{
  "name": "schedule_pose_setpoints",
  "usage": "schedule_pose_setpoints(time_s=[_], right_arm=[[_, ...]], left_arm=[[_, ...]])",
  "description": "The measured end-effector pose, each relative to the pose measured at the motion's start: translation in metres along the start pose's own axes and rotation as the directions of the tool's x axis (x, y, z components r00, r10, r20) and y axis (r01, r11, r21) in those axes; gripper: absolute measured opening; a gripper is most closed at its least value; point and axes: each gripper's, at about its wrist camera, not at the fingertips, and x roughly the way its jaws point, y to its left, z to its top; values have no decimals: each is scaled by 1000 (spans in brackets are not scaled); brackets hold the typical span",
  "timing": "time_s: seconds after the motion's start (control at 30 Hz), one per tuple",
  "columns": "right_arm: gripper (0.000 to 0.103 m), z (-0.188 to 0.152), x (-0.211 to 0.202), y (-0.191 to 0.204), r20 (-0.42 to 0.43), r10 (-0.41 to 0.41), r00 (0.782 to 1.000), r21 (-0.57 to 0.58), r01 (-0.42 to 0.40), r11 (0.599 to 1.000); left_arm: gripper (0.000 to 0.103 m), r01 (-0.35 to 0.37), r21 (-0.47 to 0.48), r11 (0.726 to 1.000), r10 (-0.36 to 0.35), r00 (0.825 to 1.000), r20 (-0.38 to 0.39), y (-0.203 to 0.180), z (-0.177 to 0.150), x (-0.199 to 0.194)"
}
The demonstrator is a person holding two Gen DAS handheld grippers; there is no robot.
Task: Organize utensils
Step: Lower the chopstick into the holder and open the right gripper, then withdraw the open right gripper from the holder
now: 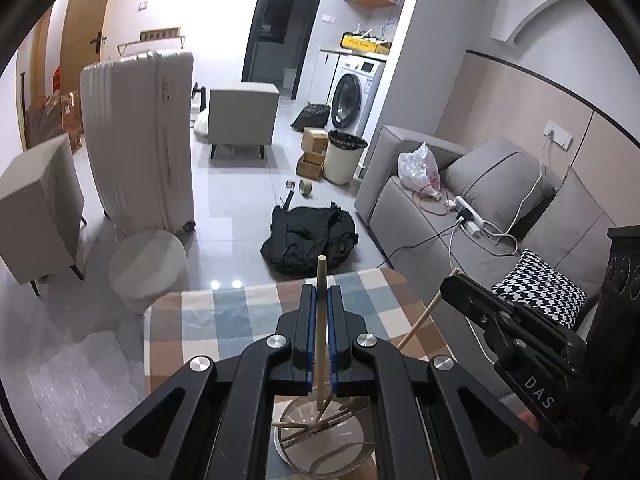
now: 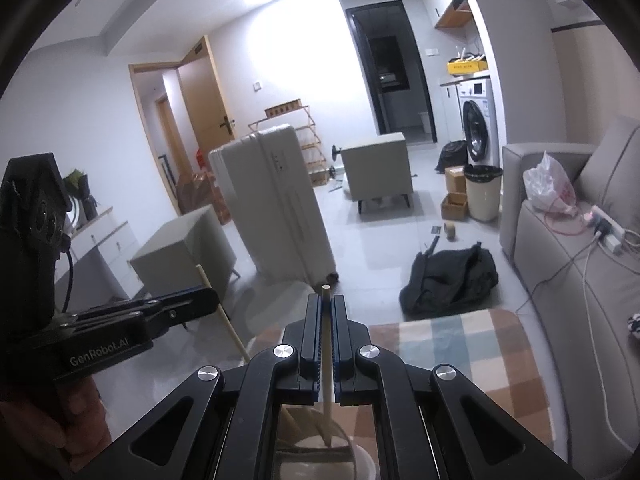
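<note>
My left gripper is shut on a pale wooden chopstick that stands nearly upright, its lower end in a clear glass cup holding several more chopsticks. My right gripper is shut on another wooden chopstick, also upright, its lower end in the cup below. Each gripper shows in the other view: the right one at the right with its chopstick, the left one at the left with its chopstick. The cup stands on a checked tablecloth.
A grey sofa with cushions, cables and a power strip runs along the right. On the floor beyond the table lie a black bag, a white suitcase, a round stool and side cabinets.
</note>
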Motion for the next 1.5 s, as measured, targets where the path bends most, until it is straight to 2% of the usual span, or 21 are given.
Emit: schedule_pose_setpoints(time_s=[0.4,0.6,0.7,0.8,0.87,1.0,1.07,1.13,1.4,1.5], right_arm=[[4,-15,11,-6,-63,6,998,-3,-7,1000],[7,-26,23,-10,-161,37,986,40,-31,999],[14,-32,23,-17,-190,39,981,79,-24,997],[23,-36,13,-25,-185,46,982,121,-24,992],[35,-39,3,-28,-177,32,984,128,-9,992],[39,-43,-15,-30,-169,10,985,134,13,991],[47,-46,-25,-30,-162,2,987,143,22,989],[49,-47,-36,-30,-151,-2,988,152,25,988],[58,-56,-77,-20,-104,-16,994,143,31,989],[60,-62,-90,-19,-86,-16,996,146,28,989]], left_arm=[[1,15,-11,1000,-16,996,-87,1,-8,11],[1,6,-30,1000,-11,988,-157,1,-12,16],[12,-16,-26,1000,11,984,-179,1,-15,12],[26,-34,-14,999,32,984,-173,-1,-19,2],[37,-54,-14,998,51,985,-166,-2,-21,-7],[42,-82,-15,997,79,986,-145,-4,-23,-20],[47,-97,-20,995,93,987,-131,-5,-25,-28],[51,-111,-22,994,108,988,-115,-7,-27,-37],[52,-151,-21,988,149,987,-67,-22,-43,-66],[60,-165,-31,986,164,985,-45,-25,-52,-74]])
